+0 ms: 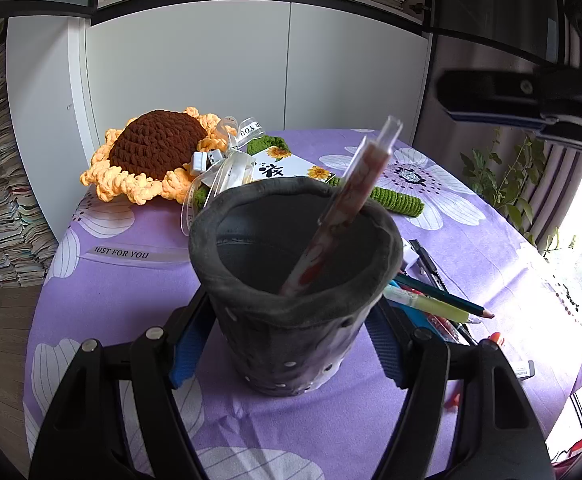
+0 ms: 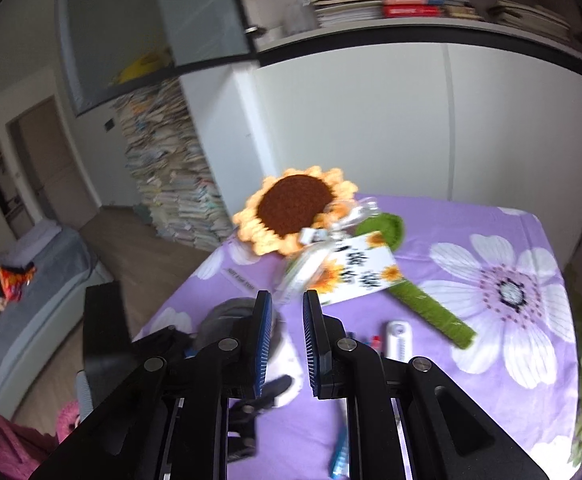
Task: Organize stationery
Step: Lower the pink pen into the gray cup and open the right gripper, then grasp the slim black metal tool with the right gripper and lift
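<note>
A dark grey soft pen holder (image 1: 291,344) stands upright on the purple flowered tablecloth (image 1: 123,280). My left gripper (image 1: 291,320) is shut on it, with the blue pads against both sides. One patterned pen with a clear cap (image 1: 347,208) leans inside the holder. Loose pencils and pens (image 1: 439,300) lie on the cloth just right of the holder. My right gripper (image 2: 285,320) hangs above the table with only a slim gap between its jaws and nothing in it. In the left wrist view the right gripper (image 1: 451,100) shows at the upper right. The holder (image 2: 227,316) sits partly hidden behind the right gripper's left finger.
A crochet sunflower (image 1: 155,148) with a green stem (image 2: 431,312) and a flower card (image 1: 283,166) lies across the far half of the table. A white oblong item (image 2: 399,338) and a blue pen (image 2: 339,456) lie near the right gripper. White cabinets (image 1: 231,72) stand behind, and plants (image 1: 503,176) at the right.
</note>
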